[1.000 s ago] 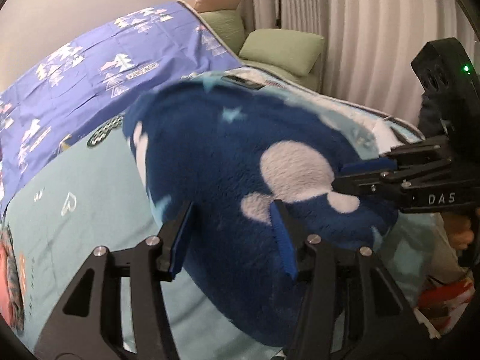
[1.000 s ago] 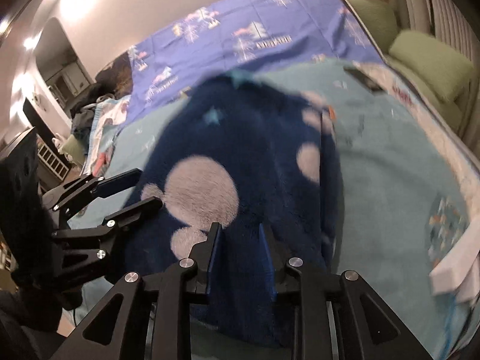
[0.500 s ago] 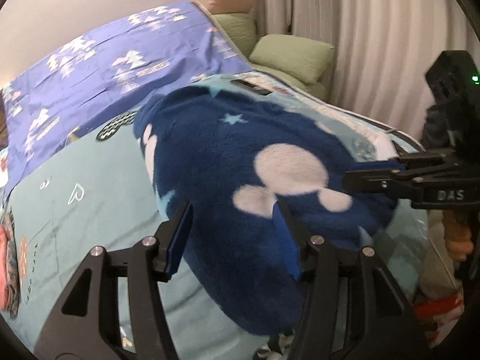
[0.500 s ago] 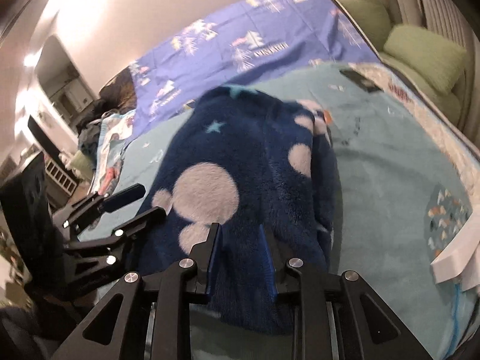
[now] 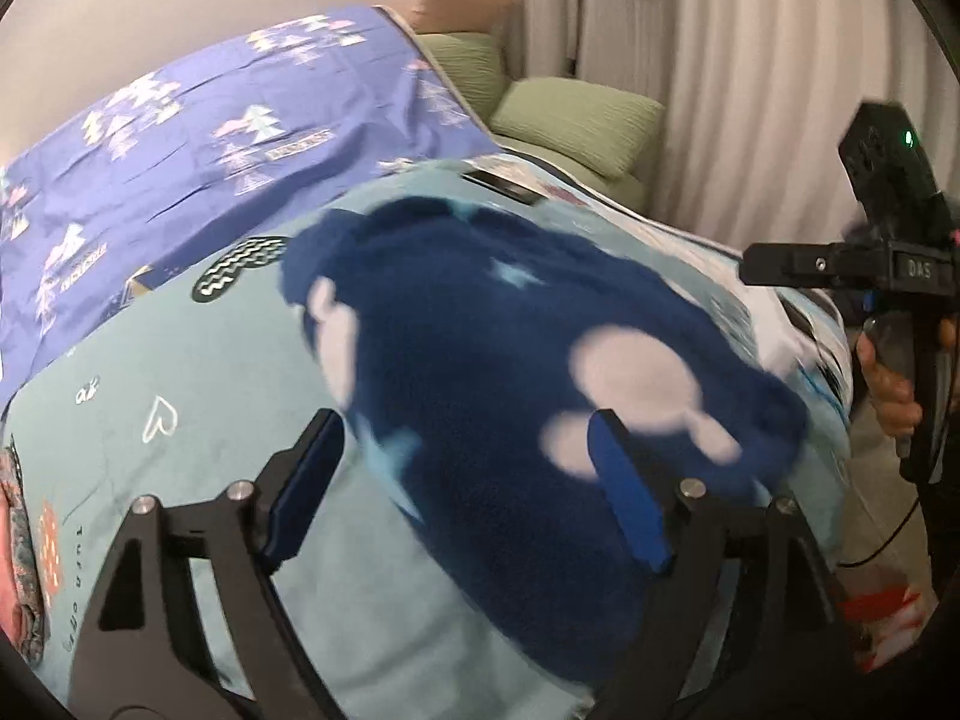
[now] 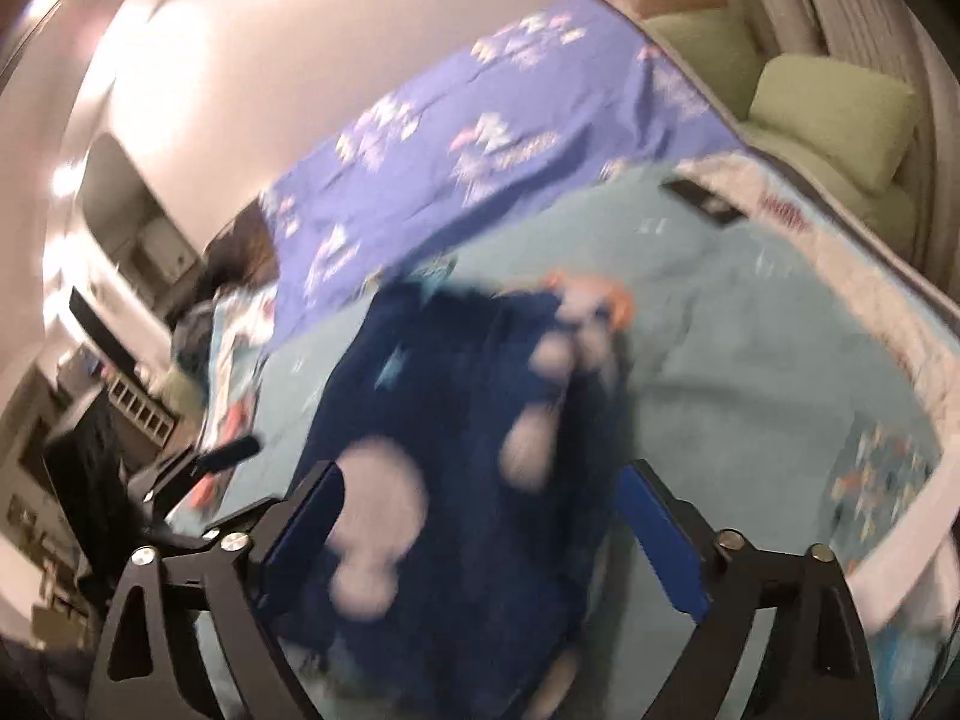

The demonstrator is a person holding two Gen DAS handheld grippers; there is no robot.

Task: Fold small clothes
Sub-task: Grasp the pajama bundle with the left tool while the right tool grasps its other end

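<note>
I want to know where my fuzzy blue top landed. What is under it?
The blue top lies on the light blue blanket, which shows all around it. Anything directly beneath the top is covered. Both sets of jaws stand open.

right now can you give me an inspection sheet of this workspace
surface: teal blanket over a bed, purple sheet spread behind it
job's things: navy fleece with pale blobs lying on the blanket, released
clutter: flat dark item near the far blanket edge; dark heap by the sheet, too blurred to name
grippers: left gripper open, fingers wide above the fleece's near end; right gripper open, fingers astride the fleece, nothing held
cables: thin black cable hanging below the right gripper's handle
surroundings: green cushions, pale curtains, shelving at the far left of the right wrist view, blurred
</note>
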